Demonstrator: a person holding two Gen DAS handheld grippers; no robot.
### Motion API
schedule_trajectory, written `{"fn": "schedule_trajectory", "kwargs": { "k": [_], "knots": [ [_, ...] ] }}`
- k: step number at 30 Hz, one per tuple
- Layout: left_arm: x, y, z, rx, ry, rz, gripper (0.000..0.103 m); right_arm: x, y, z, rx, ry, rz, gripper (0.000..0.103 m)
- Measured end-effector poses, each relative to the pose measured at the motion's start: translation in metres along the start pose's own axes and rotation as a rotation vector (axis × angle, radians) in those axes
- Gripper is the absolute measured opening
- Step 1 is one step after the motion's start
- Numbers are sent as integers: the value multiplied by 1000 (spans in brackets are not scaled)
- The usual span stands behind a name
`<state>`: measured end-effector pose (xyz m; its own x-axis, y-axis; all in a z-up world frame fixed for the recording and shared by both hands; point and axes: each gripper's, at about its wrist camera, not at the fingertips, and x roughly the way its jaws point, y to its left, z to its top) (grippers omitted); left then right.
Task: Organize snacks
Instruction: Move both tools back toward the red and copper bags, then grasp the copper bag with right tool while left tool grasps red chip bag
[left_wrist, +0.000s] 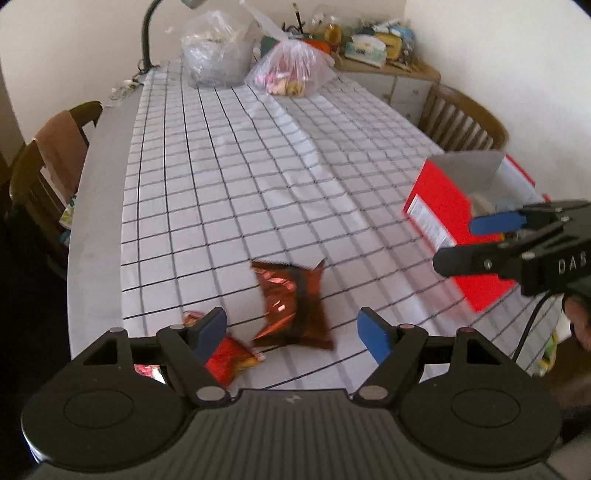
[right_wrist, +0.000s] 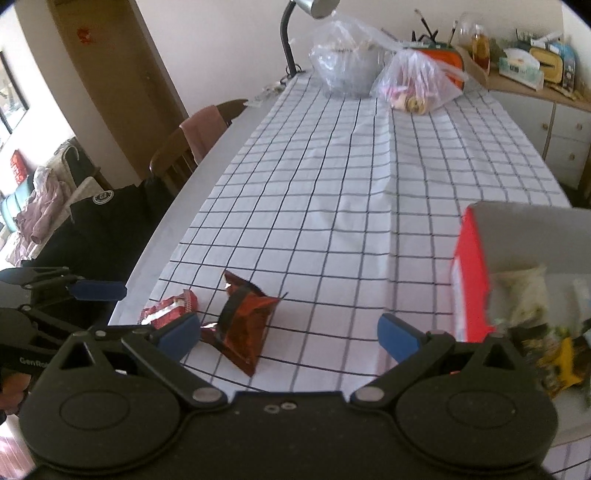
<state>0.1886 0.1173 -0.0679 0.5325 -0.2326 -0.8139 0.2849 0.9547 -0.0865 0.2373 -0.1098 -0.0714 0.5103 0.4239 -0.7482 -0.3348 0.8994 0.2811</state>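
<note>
Left wrist: both grippers' fingers spread wide (empty) above a brown snack packet.

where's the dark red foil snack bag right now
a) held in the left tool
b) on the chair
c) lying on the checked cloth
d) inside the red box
c, the foil bag lies on the checked cloth, with no tool touching it and the red box off to its right.

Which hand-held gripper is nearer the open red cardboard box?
Right. The right hand-held gripper hangs beside the open red cardboard box; the left hand-held gripper hangs farther off, over the snack packets.
</note>
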Motion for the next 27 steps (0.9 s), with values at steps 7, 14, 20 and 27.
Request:
{"fn": "schedule_trajectory", "kwargs": {
  "k": [7, 14, 20, 27],
  "knots": [
    [26, 49, -11, 54, 108, -25, 78, 40, 21, -4, 55, 68, -34, 103],
    [60, 76, -16, 154, 232, -51, 78, 68, 40, -7, 73, 115, -47, 102],
    [84, 83, -20, 198, 275, -80, 78, 87, 45, -3, 97, 139, -59, 102],
    [99, 79, -20, 256, 295, -72, 78, 111, 47, 4, 104, 162, -95, 102]
  ]
}}
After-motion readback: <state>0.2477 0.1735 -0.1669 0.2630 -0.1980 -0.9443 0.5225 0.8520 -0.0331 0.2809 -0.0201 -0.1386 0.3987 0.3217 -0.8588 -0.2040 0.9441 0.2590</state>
